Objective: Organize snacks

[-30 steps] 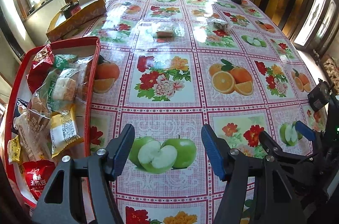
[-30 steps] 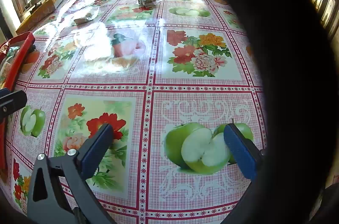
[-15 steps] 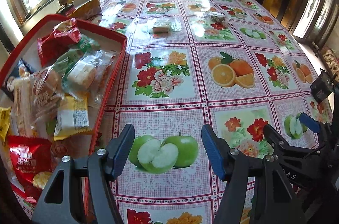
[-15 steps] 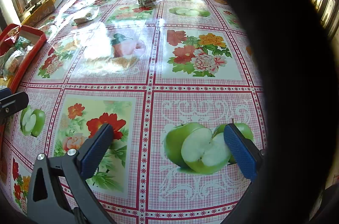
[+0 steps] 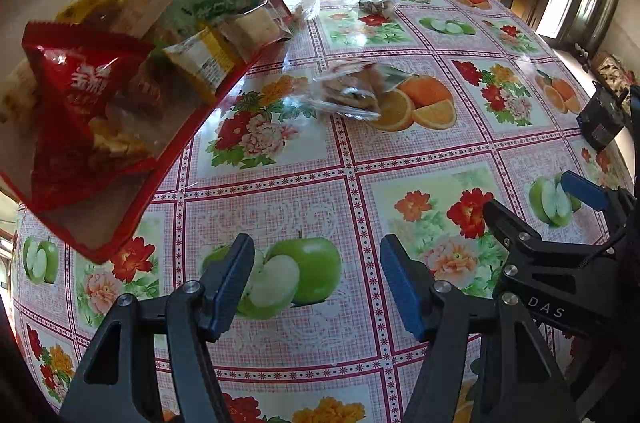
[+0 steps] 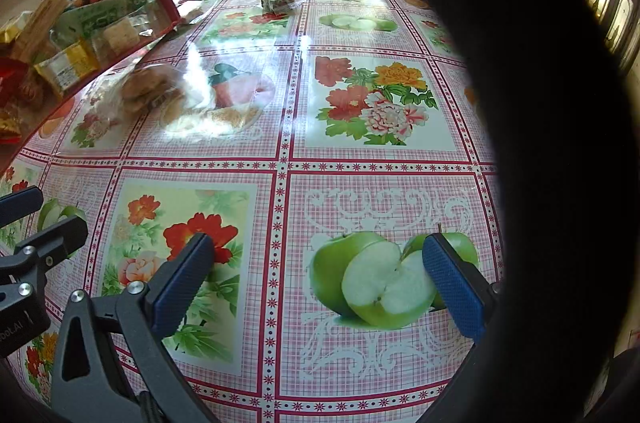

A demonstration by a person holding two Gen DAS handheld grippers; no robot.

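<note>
The red tray hangs steeply tilted above the table, seemingly to spill its snacks, one clear packet already on the cloth, while both the left gripper and right gripper gape empty, apparently ready for sorting.

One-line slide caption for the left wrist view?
Red tray tilted over the floral tablecloth, one clear snack packet lying on it; open left gripper empty.
</note>
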